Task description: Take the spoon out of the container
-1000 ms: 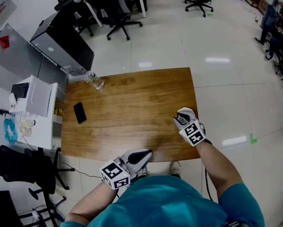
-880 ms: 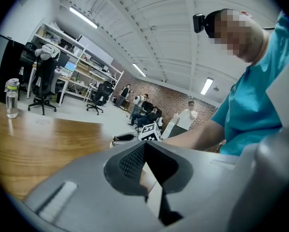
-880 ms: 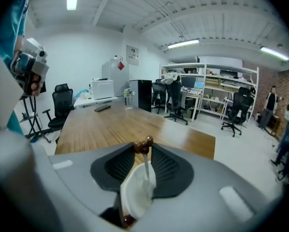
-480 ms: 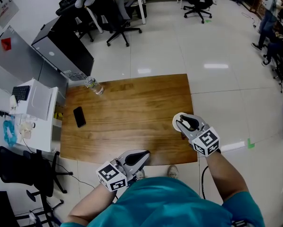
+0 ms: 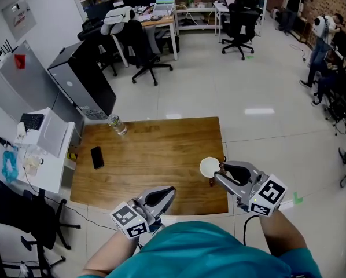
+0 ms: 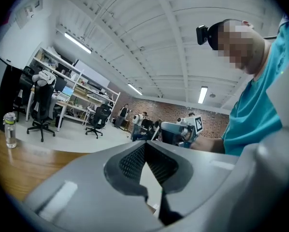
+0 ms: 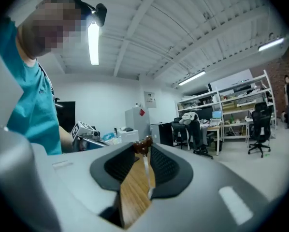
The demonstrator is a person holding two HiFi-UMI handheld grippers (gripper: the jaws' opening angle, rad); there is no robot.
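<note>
1. Tabletop of brown wood point(image 5: 155, 155) fills the middle of my head view.
2. At its far left lies one black phone point(image 5: 96, 156), flat on the wood. Behind it stands one clear bottle point(image 5: 116, 124); I cannot tell what is in it.
3. My left gripper point(image 5: 169, 190) hangs over the near edge of the table. Its jaws are pressed together with nothing between them.
4. One round white container point(image 5: 208, 167) sits near the table's right edge. From above, its inside shows plain white.
5. My right gripper point(image 5: 219, 172) is just beside that container. Its jaws are clamped on the one spoon point(image 7: 145, 170), a thin pale stem with a brown end at the jaw tips.
6. The spoon is outside the container; in the right gripper view only bare wood shows behind it.
7. Count: two grippers, one container, one spoon, one bottle, one phone.
</note>
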